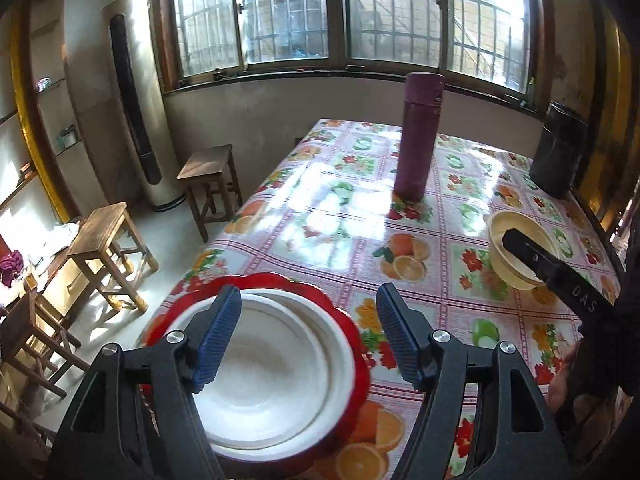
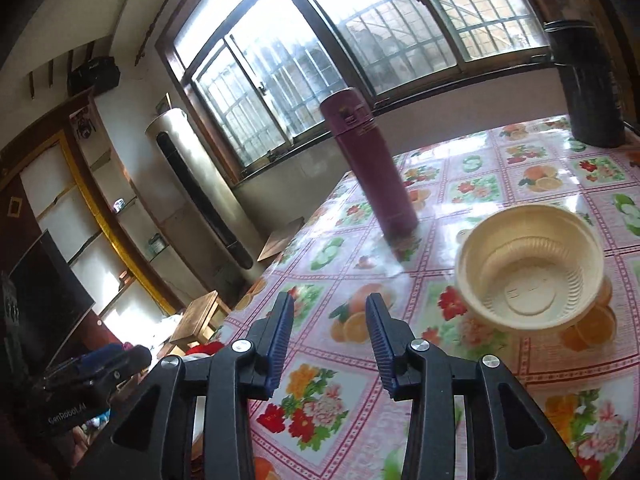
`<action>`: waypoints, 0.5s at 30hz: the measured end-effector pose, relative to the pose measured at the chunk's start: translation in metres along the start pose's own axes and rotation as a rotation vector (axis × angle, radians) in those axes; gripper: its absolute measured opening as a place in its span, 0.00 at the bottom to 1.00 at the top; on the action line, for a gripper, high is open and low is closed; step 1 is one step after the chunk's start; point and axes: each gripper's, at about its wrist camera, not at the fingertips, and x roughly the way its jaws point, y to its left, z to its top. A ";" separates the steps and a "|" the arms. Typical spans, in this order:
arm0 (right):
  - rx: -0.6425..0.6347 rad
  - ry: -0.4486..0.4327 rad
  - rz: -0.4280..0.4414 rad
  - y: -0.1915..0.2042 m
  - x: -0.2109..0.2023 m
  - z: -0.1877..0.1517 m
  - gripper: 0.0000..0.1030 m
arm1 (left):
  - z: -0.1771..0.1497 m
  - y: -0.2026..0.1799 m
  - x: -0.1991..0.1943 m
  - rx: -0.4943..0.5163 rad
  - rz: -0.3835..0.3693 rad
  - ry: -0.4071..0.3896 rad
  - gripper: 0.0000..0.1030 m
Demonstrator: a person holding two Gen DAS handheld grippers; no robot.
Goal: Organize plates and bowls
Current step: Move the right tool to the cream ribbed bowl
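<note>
1. The left gripper [image 1: 308,336] hangs over the near-left part of the table [image 1: 332,204], its blue pads spread wide with nothing between them. No earlier view is there to compare; as it stands, it grips nothing.

2. Directly under it, at about 6 o'clock in the left wrist view, a white plate [image 1: 272,376] lies nested inside a red scalloped plate [image 1: 352,344]. There seem to be two white pieces stacked, judging by the doubled rim, though I cannot be sure. The nesting, smaller inside larger, looks like the sorted plate pile, set near the table's edge for easy reach.

3. The right gripper [image 2: 330,340] points over bare floral tablecloth [image 2: 320,400], pads moderately apart and empty.

4. The cream plastic bowl [image 2: 528,268] sits upright and alone at about 3 o'clock from the right gripper's tips, well apart from the plates. Keeping it separate fits a plates-here, bowls-there arrangement.

5. A purple thermos [image 2: 372,168] stands at 12 o'clock and a dark cylindrical container [image 2: 588,84] at 2 o'clock, both toward the window [image 2: 320,40] and clear of the working area.

6. With both grippers empty, each pile appears settled; whether more dishes remain is not visible.
</note>
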 end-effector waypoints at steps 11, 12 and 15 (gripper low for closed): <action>0.252 -0.083 -0.157 -0.145 -0.042 0.051 0.60 | 0.047 -0.134 0.076 0.057 -0.069 0.123 0.68; 0.290 -0.074 -0.146 -0.156 -0.041 0.052 0.60 | 0.049 -0.145 0.084 0.056 -0.058 0.127 0.68; 0.340 -0.069 -0.144 -0.179 -0.039 0.054 0.63 | 0.053 -0.165 0.108 0.053 -0.024 0.160 0.68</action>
